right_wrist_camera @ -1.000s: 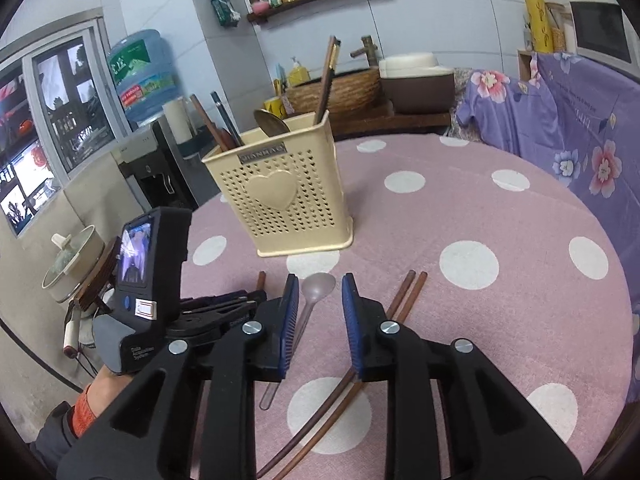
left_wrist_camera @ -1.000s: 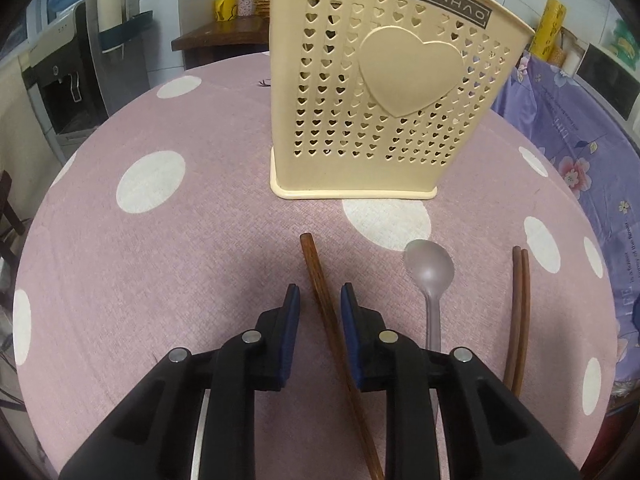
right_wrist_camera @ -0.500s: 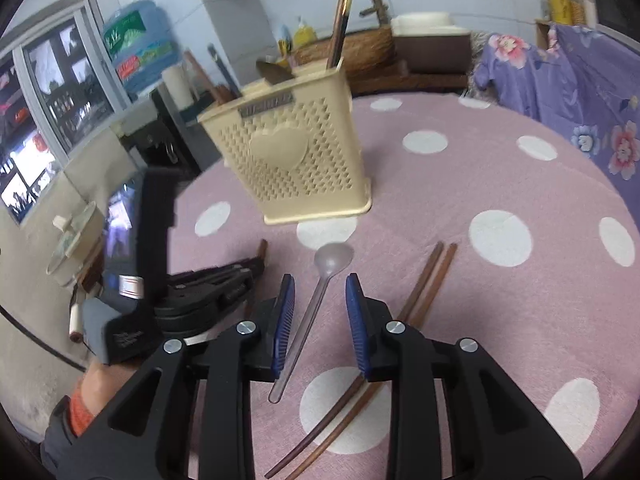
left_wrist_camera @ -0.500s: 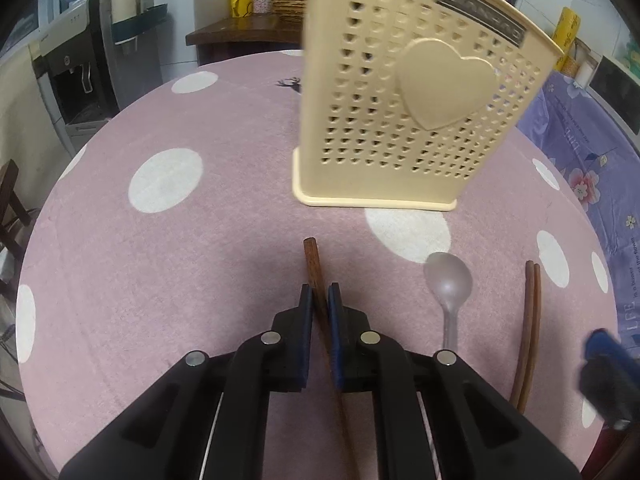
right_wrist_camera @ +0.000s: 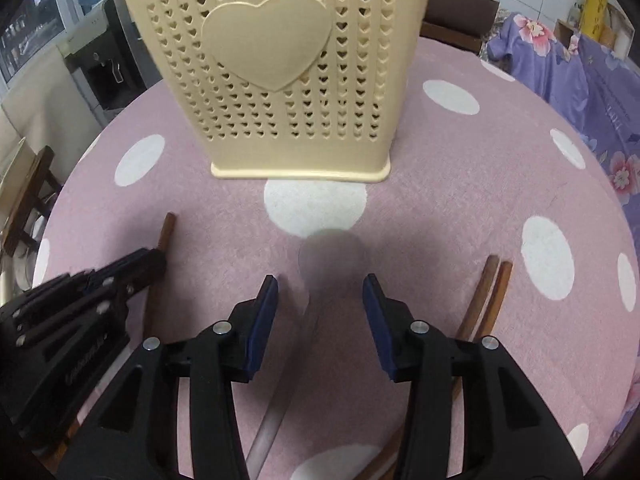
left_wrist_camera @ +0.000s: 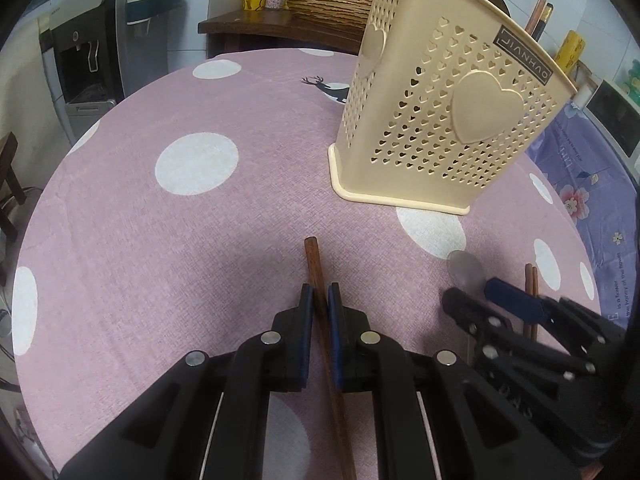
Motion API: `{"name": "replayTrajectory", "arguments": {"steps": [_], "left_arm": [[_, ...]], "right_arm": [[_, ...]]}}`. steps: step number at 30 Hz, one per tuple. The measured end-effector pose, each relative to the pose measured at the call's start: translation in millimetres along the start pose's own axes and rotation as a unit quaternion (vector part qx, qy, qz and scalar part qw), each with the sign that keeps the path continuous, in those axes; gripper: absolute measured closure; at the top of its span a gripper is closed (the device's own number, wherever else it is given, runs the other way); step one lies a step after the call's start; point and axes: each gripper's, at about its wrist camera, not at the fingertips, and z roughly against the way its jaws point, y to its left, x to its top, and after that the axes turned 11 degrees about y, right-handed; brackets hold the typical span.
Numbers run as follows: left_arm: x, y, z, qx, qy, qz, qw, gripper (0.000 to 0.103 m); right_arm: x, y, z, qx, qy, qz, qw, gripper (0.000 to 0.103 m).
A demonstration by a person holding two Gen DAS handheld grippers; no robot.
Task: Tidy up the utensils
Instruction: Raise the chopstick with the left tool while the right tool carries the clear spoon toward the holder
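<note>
My left gripper (left_wrist_camera: 319, 295) is shut on a brown wooden chopstick (left_wrist_camera: 313, 261) that lies on the pink dotted tablecloth; it also shows in the right wrist view (right_wrist_camera: 167, 227). My right gripper (right_wrist_camera: 320, 292) is open, its jaws on either side of a translucent grey spoon (right_wrist_camera: 331, 254) whose handle runs back between them. The spoon bowl shows in the left wrist view (left_wrist_camera: 464, 270). A pair of brown chopsticks (right_wrist_camera: 490, 292) lies to the right of the spoon. The cream heart-pattern utensil holder (right_wrist_camera: 280, 72) stands upright behind, with chopsticks in it (left_wrist_camera: 538, 16).
The round table (left_wrist_camera: 160, 220) has a purple floral cloth (right_wrist_camera: 580, 80) at its right edge. A water dispenser (left_wrist_camera: 80, 52) and a wooden side table (left_wrist_camera: 280, 28) with a basket stand beyond the far edge. The left gripper body (right_wrist_camera: 72, 328) sits left of my right gripper.
My left gripper closed on the single chopstick. My right gripper moved down and forward over the spoon and opened wider.
</note>
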Motion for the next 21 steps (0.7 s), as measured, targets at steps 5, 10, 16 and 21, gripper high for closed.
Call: {"name": "replayTrajectory", "arguments": {"steps": [5, 10, 16, 21], "left_arm": [[-1, 2, 0, -0.003, -0.002, 0.001, 1.0, 0.094], [-2, 2, 0, -0.004, -0.003, 0.001, 1.0, 0.094], [-2, 1, 0, -0.004, -0.004, 0.001, 1.0, 0.094], [-2, 2, 0, -0.005, -0.004, 0.004, 1.0, 0.094]], "right_arm": [[7, 11, -5, -0.02, -0.001, 0.001, 1.0, 0.063], [6, 7, -2, 0.002, -0.005, -0.013, 1.0, 0.066], [-11, -7, 30, 0.065, -0.077, -0.02, 0.995, 0.066], [-50, -9, 87, 0.077, -0.192, 0.004, 0.978, 0.066]]}}
